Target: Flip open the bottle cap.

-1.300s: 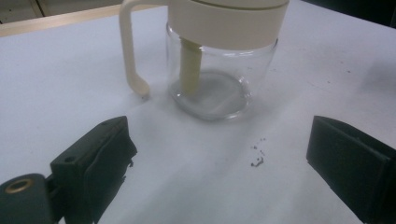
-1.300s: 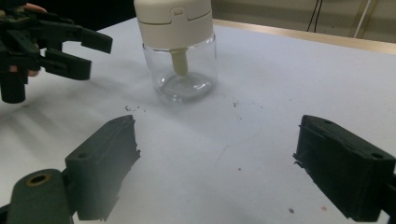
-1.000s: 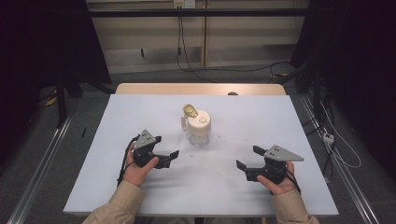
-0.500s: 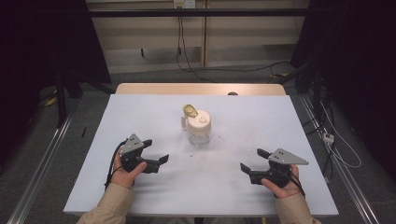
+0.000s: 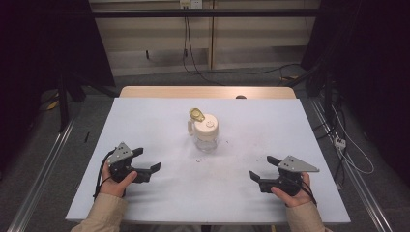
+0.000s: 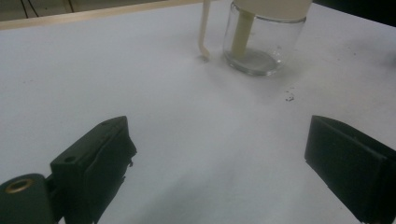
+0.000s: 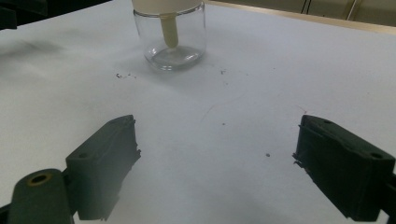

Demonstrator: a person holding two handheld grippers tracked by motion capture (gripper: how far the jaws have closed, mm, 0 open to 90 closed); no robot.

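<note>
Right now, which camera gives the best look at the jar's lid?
The high view: it looks down on the whole cream lid, with its flip cap open. The left gripper view catches just the lid's lower edge above the glass, and the right gripper view likewise cuts it off at the frame's top.

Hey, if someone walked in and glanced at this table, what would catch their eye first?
Probably the clear glass jar with its cream lid, standing alone mid-table on the white table. Next, the two black tools nearer the person: the left tool and right tool, both open, empty, flanking the jar.
</note>
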